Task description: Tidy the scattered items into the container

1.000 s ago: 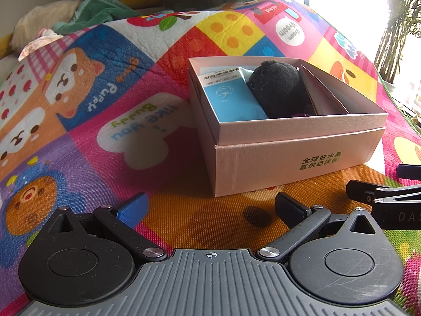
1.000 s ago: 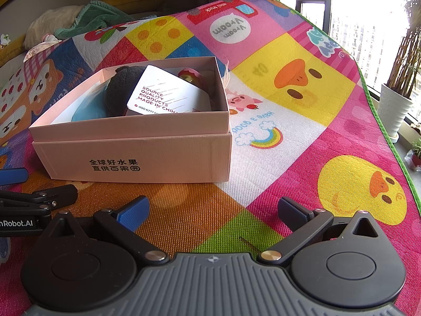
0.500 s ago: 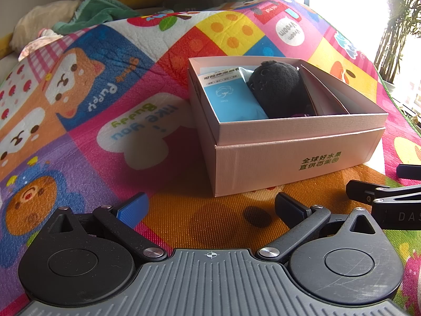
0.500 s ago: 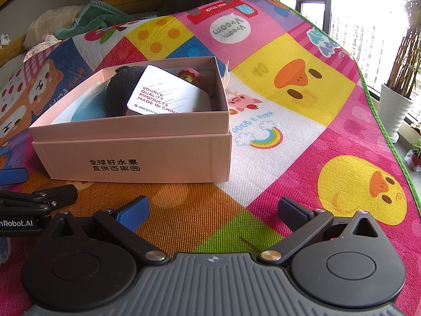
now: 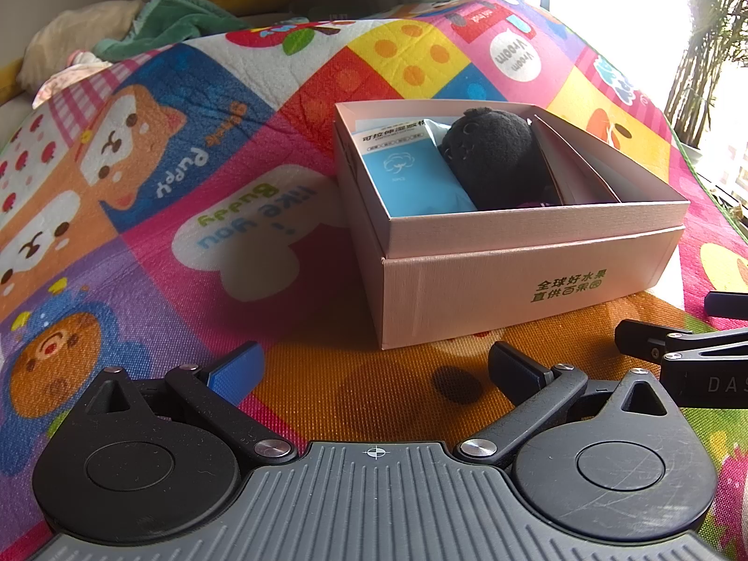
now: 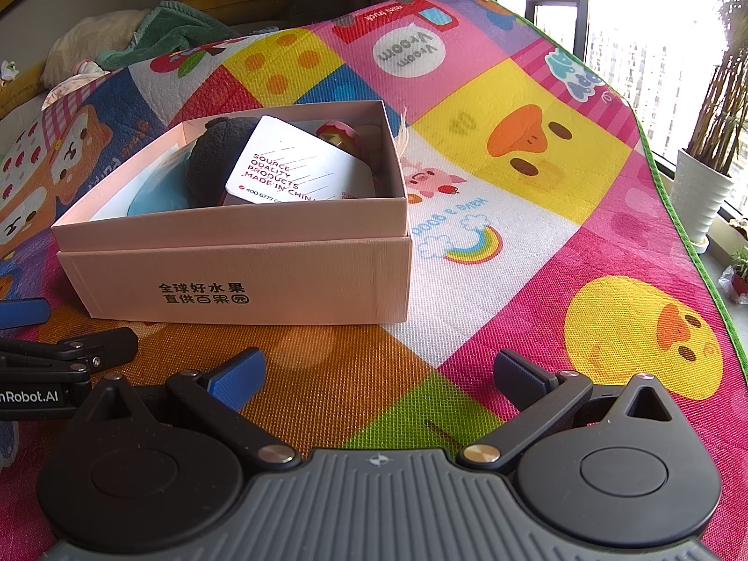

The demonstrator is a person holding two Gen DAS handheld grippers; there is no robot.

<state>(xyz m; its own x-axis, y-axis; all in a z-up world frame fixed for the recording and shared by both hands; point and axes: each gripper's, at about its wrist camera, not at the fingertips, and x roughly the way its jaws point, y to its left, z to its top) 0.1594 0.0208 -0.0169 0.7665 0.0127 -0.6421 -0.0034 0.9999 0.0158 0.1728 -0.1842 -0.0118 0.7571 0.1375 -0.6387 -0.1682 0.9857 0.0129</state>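
L gripper (image 5: 374, 369) fingers spread wide, nothing btwn them, low over the orange patch of the play mat (image 5: 140, 233). R gripper (image 6: 378, 371) same: wide, empty, over the orange/green patches. They sit side by side; each shows at the edge of the other's view, R at 3 o'clock in the left wrist view, L at 9 o'clock in the right wrist view.

Pink box (image 5: 514, 290), lid off, sits on the mat just past both grippers: 1 o'clock from L, 11 o'clock from R. Not touching either. Green printed text on its near wall.

Inside the box:
- blue pack (image 5: 411, 177) flat along the 9 o'clock side (left wrist view)
- black plush (image 5: 495, 159) in the middle, touching the pack
- white card (image 6: 285, 168) w/ red print, leaning tilted at the 3 o'clock side against the plush
- small pink/red item (image 6: 336, 133) behind the card, mostly hidden, can't ID

Green cloth (image 6: 173, 32) bunched at 11 o'clock past the mat's far edge. Potted plant (image 6: 706, 177) at 3 o'clock, off the mat by the window.
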